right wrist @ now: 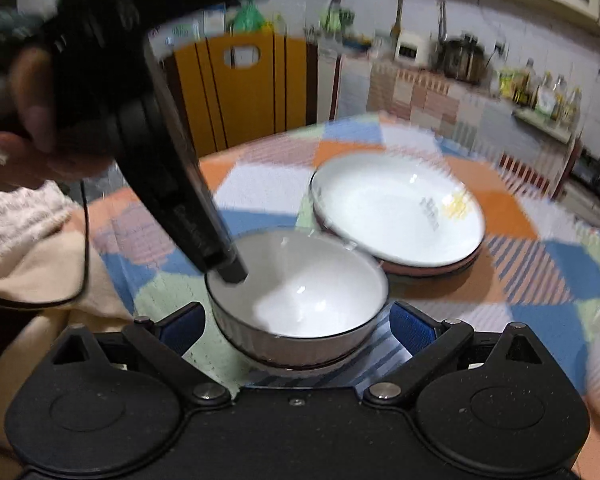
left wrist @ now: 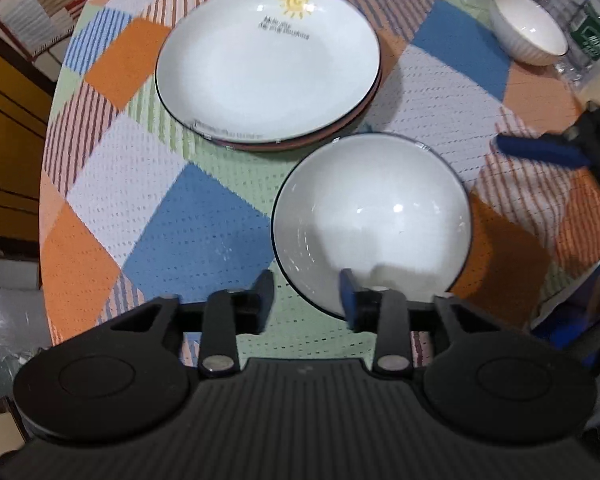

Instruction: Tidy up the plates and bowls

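Note:
A white bowl (left wrist: 374, 220) with a dark rim and ribbed outside (right wrist: 300, 300) stands on the patchwork cloth, just in front of a white sun-printed plate (left wrist: 268, 60) stacked on a brownish plate (right wrist: 400, 216). My left gripper (left wrist: 306, 292) points steeply down and straddles the bowl's near rim. One finger (right wrist: 230, 270) is inside the bowl, the other outside, and neither pad presses on the rim. My right gripper (right wrist: 296, 326) stands wide open close behind the bowl, apart from it. One of its blue pads (left wrist: 540, 148) shows to the bowl's right.
A second white ribbed bowl (left wrist: 528, 28) stands at the table's far right, next to bottles and boxes (left wrist: 580, 0). The round table (left wrist: 100, 240) drops off at the left. A hand (right wrist: 32, 120) and a cream sleeve (right wrist: 28, 248) hold the left gripper. A yellow chair back (right wrist: 240, 88) stands beyond.

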`<action>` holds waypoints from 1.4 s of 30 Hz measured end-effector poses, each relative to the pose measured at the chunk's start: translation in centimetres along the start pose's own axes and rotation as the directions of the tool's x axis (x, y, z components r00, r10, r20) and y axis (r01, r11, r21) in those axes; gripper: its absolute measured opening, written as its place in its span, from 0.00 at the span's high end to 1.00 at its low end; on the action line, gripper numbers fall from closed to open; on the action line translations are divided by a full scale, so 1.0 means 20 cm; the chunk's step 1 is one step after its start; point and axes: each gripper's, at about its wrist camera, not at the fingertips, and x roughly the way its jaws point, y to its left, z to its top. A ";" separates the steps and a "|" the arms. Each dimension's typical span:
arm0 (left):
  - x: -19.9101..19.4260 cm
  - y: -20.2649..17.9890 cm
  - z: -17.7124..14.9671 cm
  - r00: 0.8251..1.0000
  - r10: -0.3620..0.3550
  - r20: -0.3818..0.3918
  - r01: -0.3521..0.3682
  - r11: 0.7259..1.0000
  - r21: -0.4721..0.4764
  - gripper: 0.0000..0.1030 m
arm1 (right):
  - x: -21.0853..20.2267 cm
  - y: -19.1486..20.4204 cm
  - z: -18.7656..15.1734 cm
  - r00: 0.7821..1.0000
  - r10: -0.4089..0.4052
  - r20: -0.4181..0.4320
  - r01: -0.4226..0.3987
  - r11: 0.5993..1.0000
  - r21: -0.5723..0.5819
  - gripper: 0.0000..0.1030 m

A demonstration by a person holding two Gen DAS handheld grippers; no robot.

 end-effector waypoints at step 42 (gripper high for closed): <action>0.22 -0.62 0.82 0.864 -0.353 0.358 0.328 0.936 0.129 0.50 | 0.16 -0.93 -0.44 0.719 -0.648 -0.251 0.632 0.459 0.624 0.02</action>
